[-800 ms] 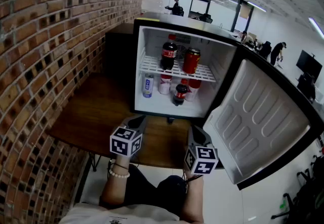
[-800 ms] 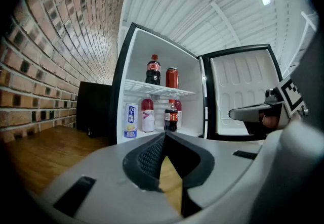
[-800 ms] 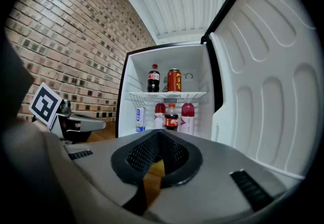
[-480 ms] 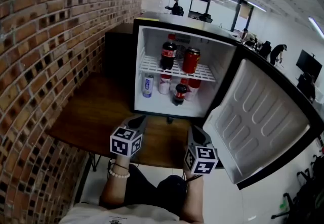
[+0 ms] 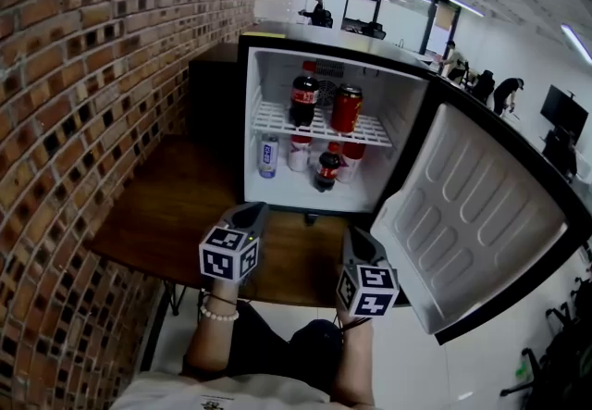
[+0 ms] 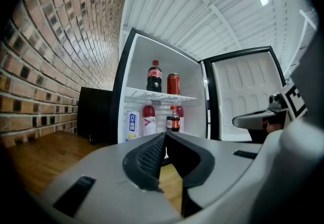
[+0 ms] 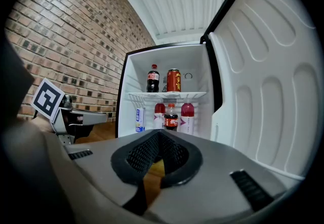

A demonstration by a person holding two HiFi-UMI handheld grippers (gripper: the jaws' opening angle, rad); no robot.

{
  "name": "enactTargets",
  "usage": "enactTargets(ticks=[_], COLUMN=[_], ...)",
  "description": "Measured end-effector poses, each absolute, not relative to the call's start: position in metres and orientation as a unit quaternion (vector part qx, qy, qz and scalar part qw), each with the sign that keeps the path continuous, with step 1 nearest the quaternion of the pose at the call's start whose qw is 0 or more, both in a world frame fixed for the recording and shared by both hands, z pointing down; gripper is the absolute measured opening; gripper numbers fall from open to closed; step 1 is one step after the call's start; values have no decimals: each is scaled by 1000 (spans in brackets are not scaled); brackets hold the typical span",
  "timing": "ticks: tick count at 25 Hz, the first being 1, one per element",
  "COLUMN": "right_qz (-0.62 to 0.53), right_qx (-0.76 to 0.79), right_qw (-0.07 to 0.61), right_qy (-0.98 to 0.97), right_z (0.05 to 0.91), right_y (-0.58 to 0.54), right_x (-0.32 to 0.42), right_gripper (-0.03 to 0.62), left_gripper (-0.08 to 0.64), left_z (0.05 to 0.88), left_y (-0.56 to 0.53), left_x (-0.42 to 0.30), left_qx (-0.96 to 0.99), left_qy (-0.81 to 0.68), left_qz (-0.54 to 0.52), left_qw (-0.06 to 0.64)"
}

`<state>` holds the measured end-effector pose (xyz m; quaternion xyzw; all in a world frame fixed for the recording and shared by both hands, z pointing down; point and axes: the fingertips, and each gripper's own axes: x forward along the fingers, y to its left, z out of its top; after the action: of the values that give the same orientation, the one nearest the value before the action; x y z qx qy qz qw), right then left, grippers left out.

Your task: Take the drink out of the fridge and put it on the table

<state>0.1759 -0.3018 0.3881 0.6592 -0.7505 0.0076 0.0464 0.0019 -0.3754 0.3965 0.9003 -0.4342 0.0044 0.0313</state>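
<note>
Facing the fridge, left claw and right claw closed, empty

dark cola bottles with red labels: 2 | red metal can: 1 | red-drink bottles with white labels: 2 | slim blue-and-white can: 1 | open white mini fridge: 1

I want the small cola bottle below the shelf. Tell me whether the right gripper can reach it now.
Probably yes: the fridge door stands wide open, the small cola bottle stands in front, and nothing lies between it and the shut right gripper.
</note>
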Motion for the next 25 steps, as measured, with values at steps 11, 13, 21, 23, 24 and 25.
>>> enactTargets(ticks=[11,13,21,23,24,25], right_qz=[9,8,13,12,11,11], right_qx=[663,664,666,666,666,667], right_qw=[40,39,32,31,31,31], right_qy=[-747,-747,-745,-746,-745,-744], right_z=[388,387,387,386,386,386], right_y=[-305,-304,-302,-302,-302,-301], right_x=[184,186,193,194,195,196], right_gripper=[12,12,12,12,12,12], left_gripper=[208,242,361,367,367,378], left_z=[318,301,251,243,239,235], left_y=[-403,-410,-452,-465,-472,-478], left_x=[26,32,54,61,65,69], left_qx=[910,912,911,911,910,909], left_qy=[-414,-407,-408,-410,-412,-414], left_qz=[-25,-32,-40,-32,-27,-22], left_qw=[-18,-23,-37,-38,-40,-43])
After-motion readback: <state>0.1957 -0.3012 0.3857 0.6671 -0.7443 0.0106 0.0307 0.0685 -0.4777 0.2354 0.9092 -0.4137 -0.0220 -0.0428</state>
